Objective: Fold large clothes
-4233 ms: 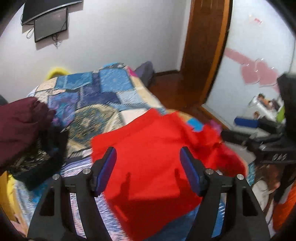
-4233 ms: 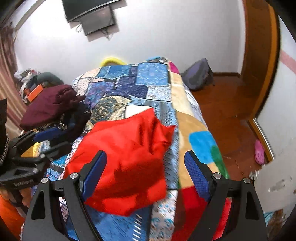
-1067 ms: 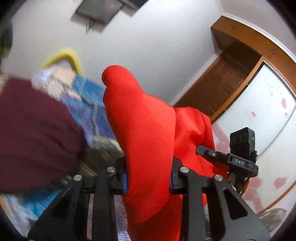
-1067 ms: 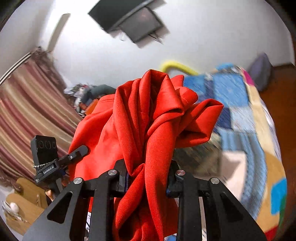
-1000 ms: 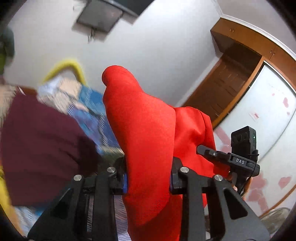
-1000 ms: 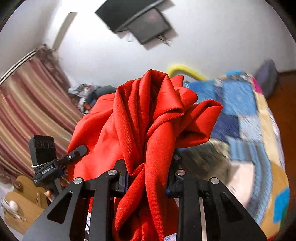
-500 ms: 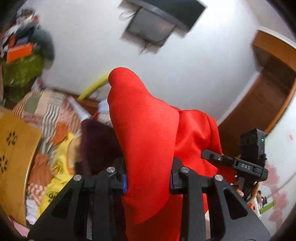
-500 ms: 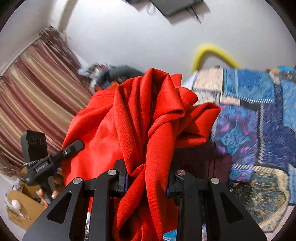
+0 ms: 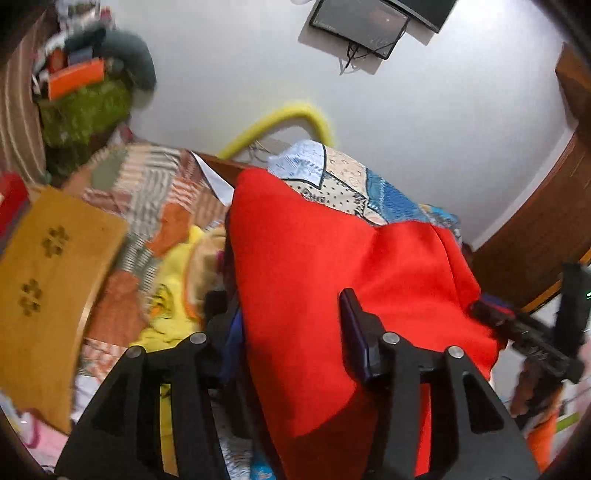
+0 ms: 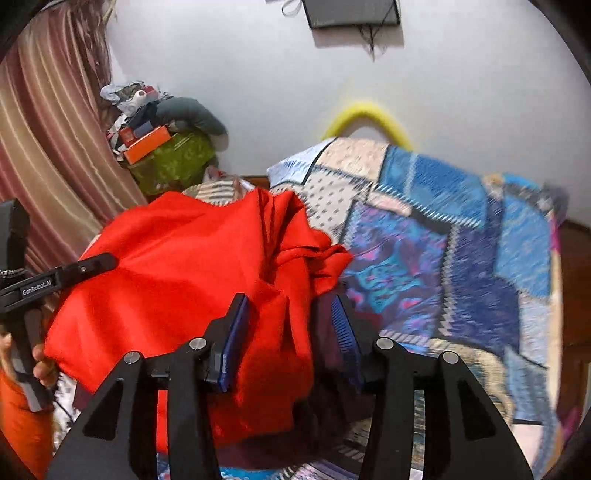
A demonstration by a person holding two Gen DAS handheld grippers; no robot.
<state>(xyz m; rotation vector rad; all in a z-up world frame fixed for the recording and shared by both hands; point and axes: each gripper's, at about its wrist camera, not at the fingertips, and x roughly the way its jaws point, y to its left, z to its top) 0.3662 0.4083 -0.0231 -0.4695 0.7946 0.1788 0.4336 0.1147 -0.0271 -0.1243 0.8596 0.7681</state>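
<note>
Nearest in the left wrist view: left gripper (image 9: 284, 306), jaws roughly half apart and opening, red garment (image 9: 314, 258) lying loose between them and spilling past the right-hand pad. No firm pinch to be seen.

Same story in the right wrist view: right gripper (image 10: 290, 302), jaws partway apart and opening, a bunched fold of the red cloth between them, against the left-hand pad, with a dark gap before the right-hand pad. Something dark maroon (image 10: 325, 354) underneath there, too shadowed to name.

Just beyond both sets of jaws: the bulk of the red garment, heaped in soft folds at the left edge of the bed, draped over the patchwork quilt (image 10: 443, 240). A person's fingers (image 10: 42, 363) wrapped round the other gripper's handle at the left rim of the right wrist view.

Left of the heap: crumpled yellow cloth (image 9: 166, 295), a striped orange-and-grey cover (image 9: 147, 192), a yellow-brown wooden panel (image 9: 44, 277) with flower cut-outs.

Further off: a yellow curved tube (image 10: 365, 114) at the head of the bed, a green-wrapped pile (image 10: 173, 158) topped with an orange box (image 10: 147, 144), a striped curtain (image 10: 44, 129).

Farthest: white wall, with a dark screen (image 10: 351, 13) mounted high.
</note>
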